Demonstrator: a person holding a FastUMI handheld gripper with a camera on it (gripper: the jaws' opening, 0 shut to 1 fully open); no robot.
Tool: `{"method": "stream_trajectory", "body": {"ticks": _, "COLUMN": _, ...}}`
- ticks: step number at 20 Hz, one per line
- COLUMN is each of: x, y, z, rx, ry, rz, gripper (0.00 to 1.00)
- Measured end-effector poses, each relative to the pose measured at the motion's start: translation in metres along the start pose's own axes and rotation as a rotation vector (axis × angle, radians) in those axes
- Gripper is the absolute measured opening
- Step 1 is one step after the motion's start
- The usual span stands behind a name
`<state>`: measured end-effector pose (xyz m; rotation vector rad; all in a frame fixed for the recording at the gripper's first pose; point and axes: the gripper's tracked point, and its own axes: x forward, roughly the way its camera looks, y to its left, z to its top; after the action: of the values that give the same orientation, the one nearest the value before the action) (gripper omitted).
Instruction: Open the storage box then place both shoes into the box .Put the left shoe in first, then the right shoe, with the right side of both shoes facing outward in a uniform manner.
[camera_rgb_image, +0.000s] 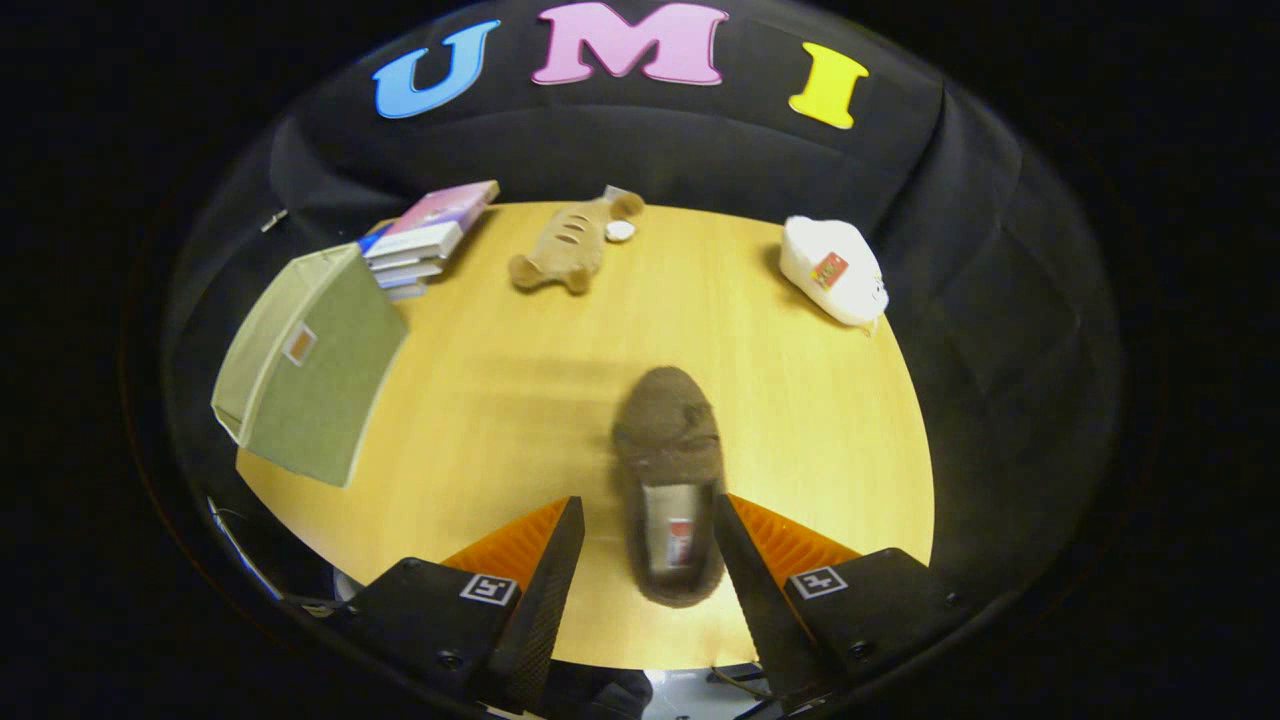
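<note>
Slipper (668, 470), brown and fuzzy, lies on the round wooden table (800, 420) between the spread fingers of the gripper (648, 545), toe toward twelve o'clock. It looks light and soft, so pinching the firmer heel collar seems wisest. The green fabric storage box (315, 380) sits at ten o'clock, well apart.
</note>
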<state>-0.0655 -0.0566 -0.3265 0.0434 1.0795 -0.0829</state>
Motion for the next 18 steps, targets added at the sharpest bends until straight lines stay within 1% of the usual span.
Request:
{"method": "stream_trajectory", "body": {"ticks": 3, "x": 0.026, "y": -0.027, "z": -0.010, "rx": -0.017, "ry": 0.018, "rz": -0.045, "gripper": 0.82}}
{"method": "stream_trajectory", "body": {"ticks": 4, "x": 0.035, "y": -0.033, "z": -0.012, "rx": -0.030, "ry": 0.028, "rz": -0.058, "gripper": 0.80}}
{"method": "stream_trajectory", "body": {"ticks": 5, "x": 0.041, "y": -0.037, "z": -0.014, "rx": -0.039, "ry": 0.034, "rz": -0.062, "gripper": 0.79}}
{"method": "stream_trajectory", "body": {"ticks": 6, "x": 0.051, "y": -0.038, "z": -0.012, "rx": -0.048, "ry": 0.033, "rz": -0.065, "gripper": 0.82}}
{"method": "stream_trajectory", "body": {"ticks": 7, "x": 0.061, "y": -0.040, "z": -0.011, "rx": -0.060, "ry": 0.037, "rz": -0.068, "gripper": 0.83}}
{"method": "stream_trajectory", "body": {"ticks": 11, "x": 0.093, "y": -0.040, "z": -0.008, "rx": -0.089, "ry": 0.057, "rz": -0.070, "gripper": 0.83}}
{"method": "stream_trajectory", "body": {"ticks": 14, "x": 0.108, "y": -0.036, "z": -0.007, "rx": -0.081, "ry": 0.068, "rz": -0.050, "gripper": 0.75}}
{"method": "stream_trajectory", "body": {"ticks": 15, "x": 0.111, "y": -0.033, "z": -0.007, "rx": -0.076, "ry": 0.066, "rz": -0.042, "gripper": 0.72}}
{"method": "stream_trajectory", "body": {"ticks": 16, "x": 0.115, "y": -0.029, "z": -0.004, "rx": -0.071, "ry": 0.063, "rz": -0.034, "gripper": 0.60}}
{"method": "stream_trajectory", "body": {"ticks": 17, "x": 0.118, "y": -0.030, "z": -0.005, "rx": -0.073, "ry": 0.066, "rz": -0.050, "gripper": 0.48}}
{"method": "stream_trajectory", "body": {"ticks": 18, "x": 0.119, "y": -0.036, "z": -0.003, "rx": -0.076, "ry": 0.062, "rz": -0.084, "gripper": 0.37}}
